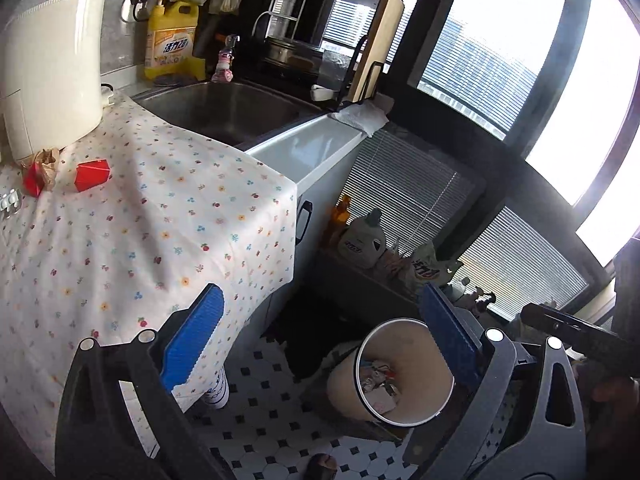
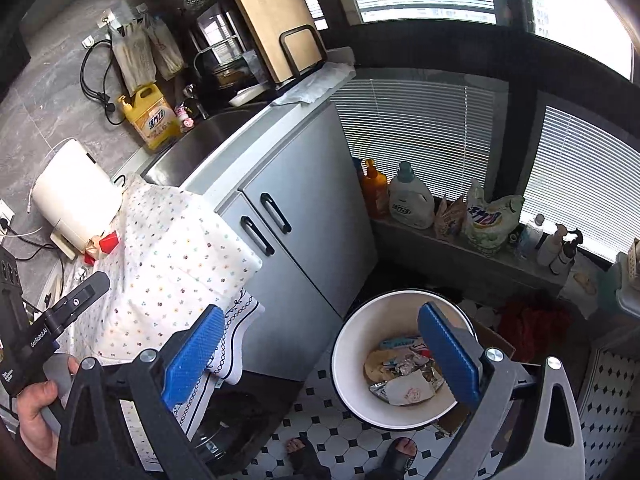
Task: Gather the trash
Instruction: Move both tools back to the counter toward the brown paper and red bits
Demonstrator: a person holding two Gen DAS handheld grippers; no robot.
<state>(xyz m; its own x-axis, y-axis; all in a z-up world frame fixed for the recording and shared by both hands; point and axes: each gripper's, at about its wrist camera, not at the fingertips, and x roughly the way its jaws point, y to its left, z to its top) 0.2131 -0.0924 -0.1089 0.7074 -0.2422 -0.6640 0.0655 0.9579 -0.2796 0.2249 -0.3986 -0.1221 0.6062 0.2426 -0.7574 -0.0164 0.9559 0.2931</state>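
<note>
A cream waste bin [image 1: 400,340] with a dark rim stands on the tiled floor beside the cabinet, with wrappers and foil scraps [image 2: 404,380] inside. My left gripper [image 1: 320,296] hangs open over the counter's edge and the bin, its blue pads empty. My right gripper [image 2: 320,312] is open too, above the bin [image 2: 372,328], with nothing between its fingers. On the flowered cloth [image 1: 160,208] lie a red crumpled wrapper [image 1: 93,175] and a red-and-brown scrap [image 1: 38,172], far from both grippers. The red wrapper [image 2: 108,242] also shows in the right wrist view.
A white appliance [image 1: 52,68], a steel sink [image 1: 232,108], a yellow detergent jug [image 1: 172,36] and a cutting board [image 2: 272,20] line the counter. Bottles and bags [image 2: 412,200] sit on the window ledge. A person's sandalled feet [image 2: 404,452] stand on the tiles.
</note>
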